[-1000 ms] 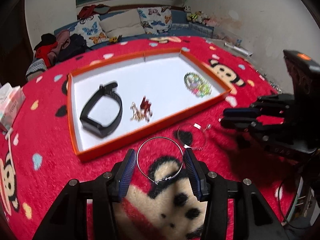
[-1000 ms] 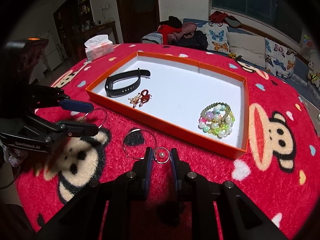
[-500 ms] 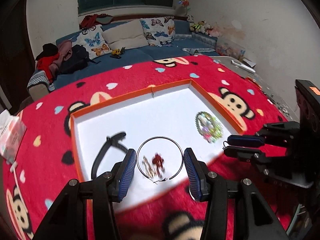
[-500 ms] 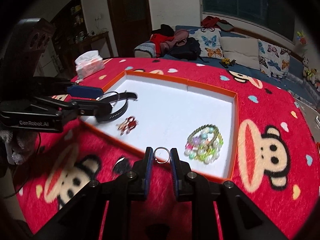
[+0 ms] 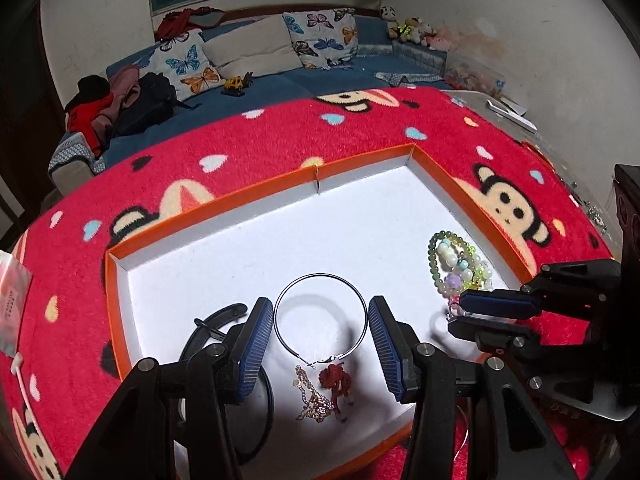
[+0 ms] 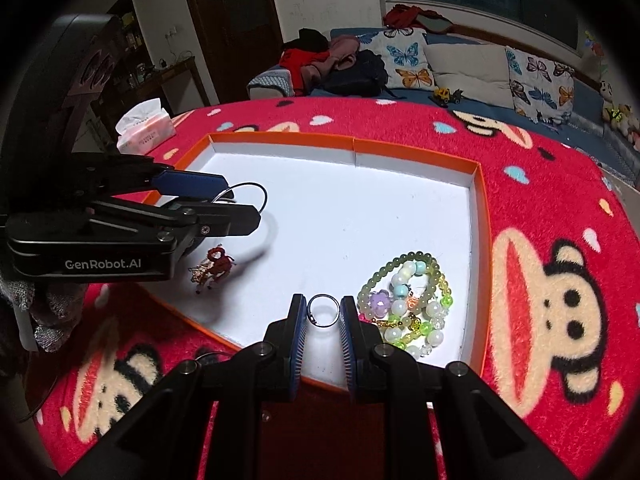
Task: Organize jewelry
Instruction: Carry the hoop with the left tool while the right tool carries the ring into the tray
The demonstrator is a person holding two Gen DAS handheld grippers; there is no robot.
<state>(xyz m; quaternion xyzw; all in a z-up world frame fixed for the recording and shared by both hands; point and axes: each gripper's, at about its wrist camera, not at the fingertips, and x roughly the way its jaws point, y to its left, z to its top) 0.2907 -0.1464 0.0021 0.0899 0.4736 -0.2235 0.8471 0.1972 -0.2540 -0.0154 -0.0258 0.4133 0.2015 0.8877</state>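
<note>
The left hand-held gripper (image 5: pixel 320 344) clamps the hoop earring (image 5: pixel 320 316); the right hand-held gripper (image 6: pixel 324 316) clamps a small ring (image 6: pixel 323 311). Both, earlier over the red blanket (image 5: pixel 280 148), now hang above the orange tray (image 5: pixel 440 172), beaded bracelets (image 6: pixel 408 300) at the ring's three o'clock.

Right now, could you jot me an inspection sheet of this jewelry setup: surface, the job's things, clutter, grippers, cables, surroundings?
Surface: red monkey-print blanket carrying an orange-walled white tray.
Job's things: in the tray, beaded bracelets, black wristband, gold chain with red charm.
Clutter: tissue pack on the blanket beyond the tray.
Grippers: left gripper grips a large hoop earring over the tray; right gripper grips a small ring over the tray's near edge.
Cables: thin white cord at the blanket's left edge.
Surroundings: blue sofa, butterfly cushions, piled clothes, toy truck.
</note>
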